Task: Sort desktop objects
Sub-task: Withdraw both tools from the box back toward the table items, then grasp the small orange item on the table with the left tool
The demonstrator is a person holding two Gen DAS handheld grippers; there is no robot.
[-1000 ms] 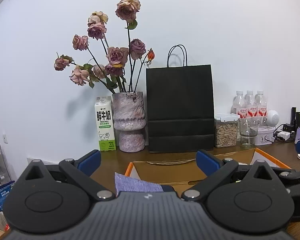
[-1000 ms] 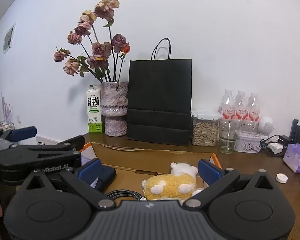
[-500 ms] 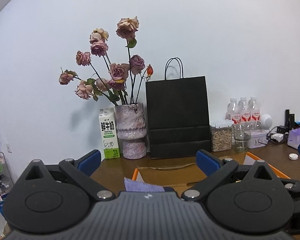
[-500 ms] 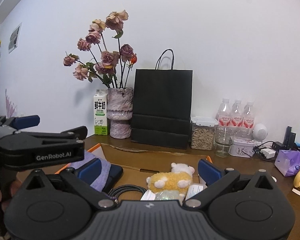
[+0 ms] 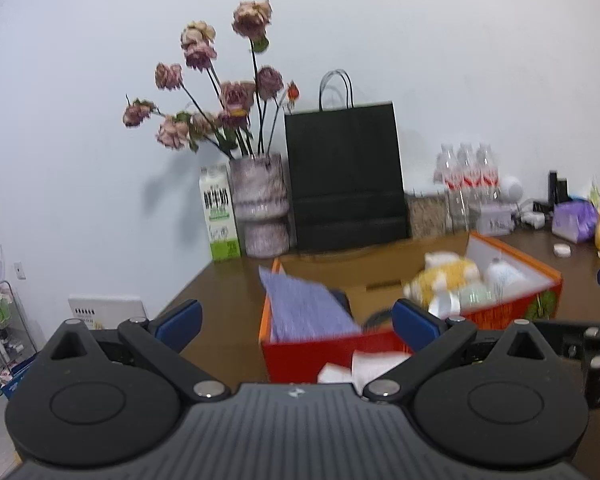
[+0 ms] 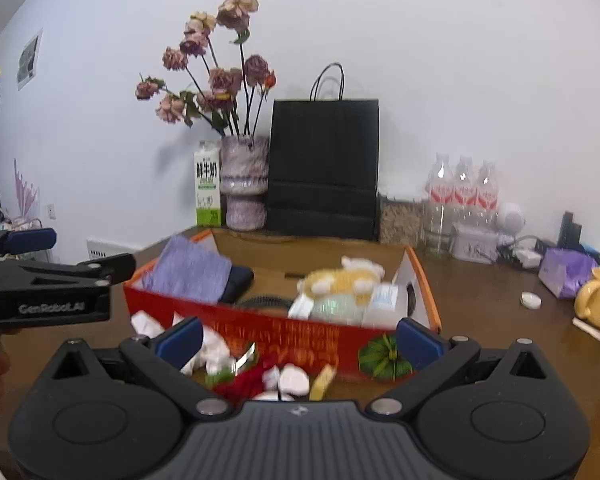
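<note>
**Both claws empty above the clutter, box half filled**

Nearest to me, my right claw (image 6: 298, 334) is spread wide with nothing between its blue pads, and my left claw (image 5: 296, 320) is just as wide and just as empty. Right under the right one, on the brown desk (image 6: 480, 312), lies the loose litter I have yet to sort: crumpled white papers (image 6: 212, 350), a red scrap (image 6: 240, 386), some pale rounded bits (image 6: 292, 380) and a yellow piece (image 6: 322, 378). They blur together, so I cannot name each one.

Just beyond them stands the orange-red box (image 6: 284, 330). Inside it, a purple cloth (image 6: 188, 270) leans at the left end over a dark case (image 6: 238, 280); a yellow plush toy (image 6: 344, 280) and pale packets sit at the right end.

Farther right, well apart from the box, are a white cap (image 6: 531, 300) and a yellow mug (image 6: 598, 300). Against the far wall stand a milk carton (image 6: 208, 184), a vase of dried roses (image 6: 244, 184) and a black paper bag (image 6: 324, 168).

My worry: the scraps lie touching, so a wide grab may catch two or push one under the box wall. Crumpled paper may slip out. My left claw hangs close on the left; both reaching in could collide.
</note>
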